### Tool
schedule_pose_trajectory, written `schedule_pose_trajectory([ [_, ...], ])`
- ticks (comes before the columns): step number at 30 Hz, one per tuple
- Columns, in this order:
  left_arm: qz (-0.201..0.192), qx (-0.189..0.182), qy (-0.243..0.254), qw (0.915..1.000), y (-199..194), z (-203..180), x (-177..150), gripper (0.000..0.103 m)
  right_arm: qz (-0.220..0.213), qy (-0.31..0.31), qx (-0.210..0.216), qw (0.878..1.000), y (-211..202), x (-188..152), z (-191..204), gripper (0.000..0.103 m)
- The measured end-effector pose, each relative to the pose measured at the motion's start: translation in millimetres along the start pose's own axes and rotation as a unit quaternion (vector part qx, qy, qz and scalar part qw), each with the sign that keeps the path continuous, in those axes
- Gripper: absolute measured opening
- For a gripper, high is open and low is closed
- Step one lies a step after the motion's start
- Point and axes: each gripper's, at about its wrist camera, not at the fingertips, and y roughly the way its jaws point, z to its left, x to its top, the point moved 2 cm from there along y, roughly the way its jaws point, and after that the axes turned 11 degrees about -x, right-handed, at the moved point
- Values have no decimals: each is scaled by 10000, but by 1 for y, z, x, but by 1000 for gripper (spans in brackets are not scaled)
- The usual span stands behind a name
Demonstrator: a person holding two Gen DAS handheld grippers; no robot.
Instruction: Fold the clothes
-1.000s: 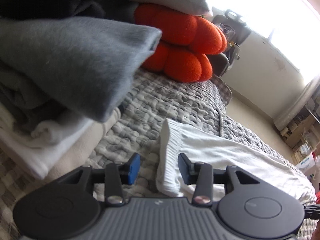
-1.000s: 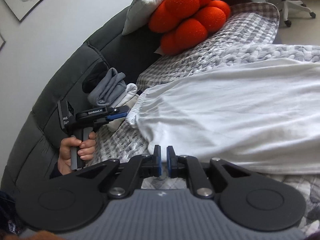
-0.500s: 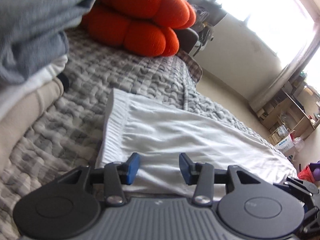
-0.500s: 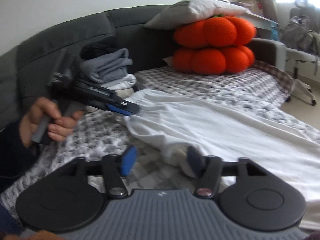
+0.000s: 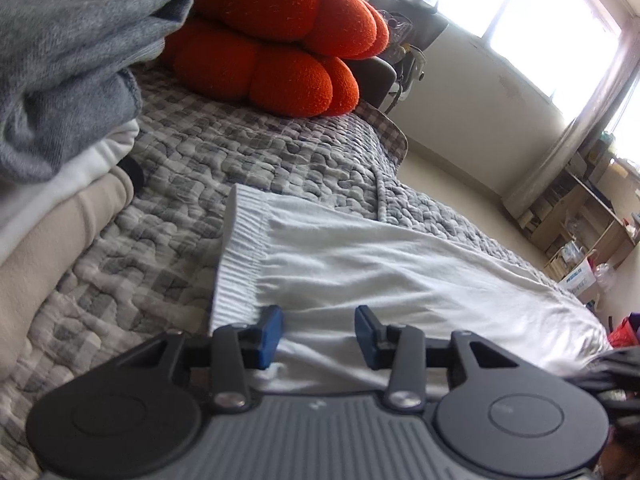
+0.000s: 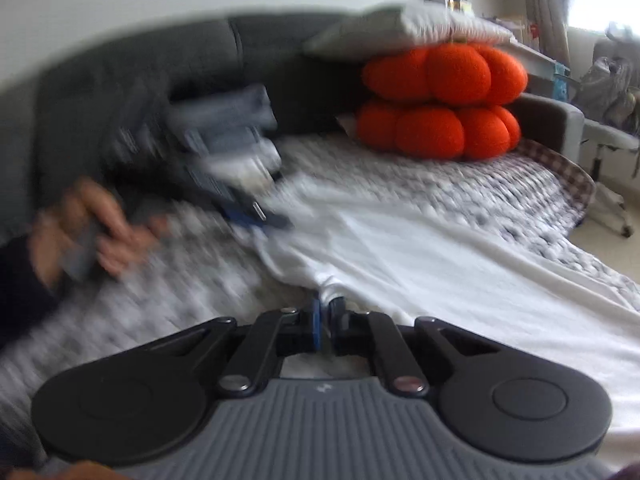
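A white garment (image 5: 400, 264) lies spread flat on the quilted bed cover, its ribbed band (image 5: 236, 264) toward the pile of folded clothes. My left gripper (image 5: 318, 320) hovers low over the near edge just right of that band. Its jaws are closing with cloth under and between the blue pads, which stand apart and do not press. In the blurred right wrist view the same garment (image 6: 440, 248) runs off to the right. My right gripper (image 6: 326, 308) is closing and pinches a raised fold of its near edge. A hand holds the left gripper (image 6: 256, 216) at the band.
A stack of folded clothes (image 5: 60, 80), grey on top, stands left of the garment against the dark sofa back (image 6: 120, 60). An orange cushion (image 5: 272, 40) under a white pillow (image 6: 408, 24) lies at the far end. The grey quilted cover (image 5: 240, 148) drops to the floor on the right.
My right gripper rolled level, opened, then closed on a fold of the white garment's edge. My left gripper swung from the folded pile over the ribbed band and its jaws narrowed a little.
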Motion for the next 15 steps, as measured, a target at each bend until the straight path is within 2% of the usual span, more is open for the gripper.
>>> schedule_pose_trajectory([
  [3,13,71,69,10000,-1,2,0,38,-174,165,332,9992,-14,7,4,6],
  [7,57,161,269,9995,-2,0,-1,35,203,181,539,9982,-8,-9,6,6],
  [12,150,234,593,9979,-4,-5,-2,35,234,335,828,9957,-19,-8,-8,6],
  [15,217,289,739,9966,-7,-7,-2,35,613,358,841,9939,-13,-15,-12,12],
])
